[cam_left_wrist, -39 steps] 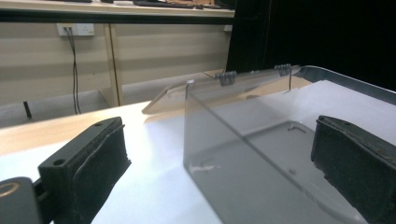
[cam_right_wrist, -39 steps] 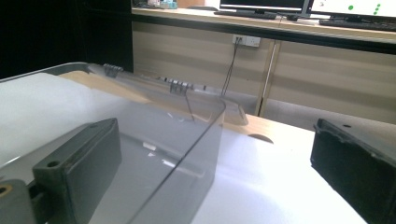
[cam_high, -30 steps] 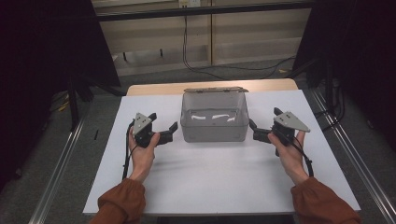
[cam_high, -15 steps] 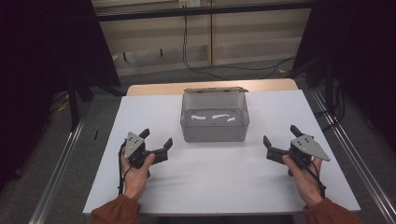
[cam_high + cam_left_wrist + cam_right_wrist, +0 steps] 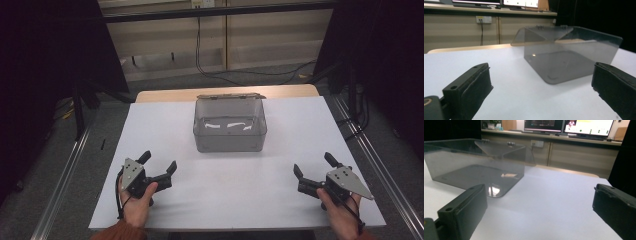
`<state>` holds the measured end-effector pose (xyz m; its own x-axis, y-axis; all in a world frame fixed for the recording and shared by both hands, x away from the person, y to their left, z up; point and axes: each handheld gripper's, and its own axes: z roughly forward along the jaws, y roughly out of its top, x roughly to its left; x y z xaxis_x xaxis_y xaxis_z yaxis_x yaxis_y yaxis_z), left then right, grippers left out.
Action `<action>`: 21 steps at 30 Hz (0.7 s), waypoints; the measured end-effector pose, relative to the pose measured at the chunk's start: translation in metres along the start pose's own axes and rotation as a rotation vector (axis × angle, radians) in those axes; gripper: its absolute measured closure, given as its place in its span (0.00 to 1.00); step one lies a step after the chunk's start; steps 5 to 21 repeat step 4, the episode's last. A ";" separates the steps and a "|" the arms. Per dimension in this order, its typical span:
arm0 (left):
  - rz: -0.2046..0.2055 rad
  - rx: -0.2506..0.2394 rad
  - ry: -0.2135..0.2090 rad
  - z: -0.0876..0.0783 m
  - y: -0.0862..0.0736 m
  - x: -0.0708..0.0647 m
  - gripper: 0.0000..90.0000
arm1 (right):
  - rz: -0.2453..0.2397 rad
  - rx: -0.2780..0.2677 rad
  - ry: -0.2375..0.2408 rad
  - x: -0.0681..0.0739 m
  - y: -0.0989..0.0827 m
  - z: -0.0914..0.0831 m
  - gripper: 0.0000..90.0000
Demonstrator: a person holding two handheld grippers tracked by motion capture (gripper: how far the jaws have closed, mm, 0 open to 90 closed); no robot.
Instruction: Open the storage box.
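Nearest the person, the left gripper (image 5: 159, 169) and right gripper (image 5: 312, 168) rest low on the white table (image 5: 150, 125), jaws spread wide, holding and touching nothing. Ahead of both sets of fingers, midway between them and well apart, stands the clear plastic box (image 5: 229, 127), lid tipped open behind. It looks light, rigid, smooth-walled and likely slippery; its opposite side walls seem the best places to grip.

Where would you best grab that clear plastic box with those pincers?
Probably by its two short side walls, one gripper from each side. The clear box stands upright and open-topped, its lid hinged back, so the left gripper and right gripper could each pinch a wall's rim.
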<state>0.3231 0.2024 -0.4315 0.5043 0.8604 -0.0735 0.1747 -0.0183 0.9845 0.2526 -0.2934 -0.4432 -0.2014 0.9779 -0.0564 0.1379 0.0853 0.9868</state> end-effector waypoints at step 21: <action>-0.010 0.046 -0.009 0.005 -0.003 0.001 0.03 | 0.009 0.010 0.001 0.003 0.000 0.007 0.00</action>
